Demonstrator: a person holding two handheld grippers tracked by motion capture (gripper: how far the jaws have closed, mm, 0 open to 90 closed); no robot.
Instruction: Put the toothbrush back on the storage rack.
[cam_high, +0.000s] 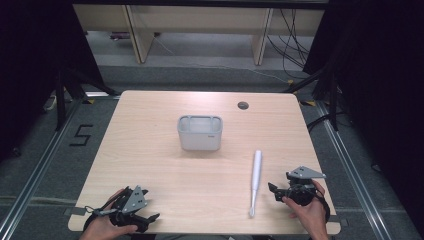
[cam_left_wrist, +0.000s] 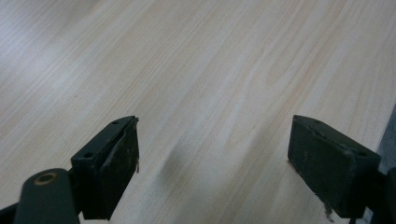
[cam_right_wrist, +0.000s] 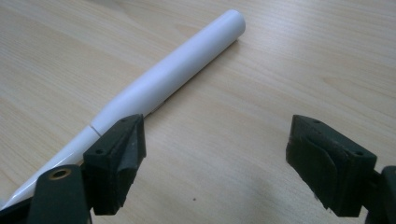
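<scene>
Toothbrush (cam_high: 255, 181), white, electric type, lies flat on the table (cam_high: 160, 165) in the lower right of the high view, thick handle end pointing up-frame, thin end toward the near edge. Right gripper (cam_high: 274, 191) sits just right of it, low over the wood, jaws pointing left at the shaft, spread wide with nothing between them. Right hand (cam_high: 307, 210) grips it from behind, forearm entering bottom right.

Right gripper view adds detail: toothbrush (cam_right_wrist: 173, 74) runs diagonally from upper centre to lower left, a seam visible where handle meets neck, and it passes behind the left-of-frame jaw rather than through the gap. Whether that jaw touches it, can't tell.

Left gripper (cam_high: 146, 220) is at the lower left corner of the table, well apart from the toothbrush, held by the left hand (cam_high: 102, 227). Left gripper view: jaws wide apart, bare wood grain between them.

Grey bin (cam_high: 200, 132) stands mid-table, up-frame of the toothbrush, open top; inside looks bare.
</scene>
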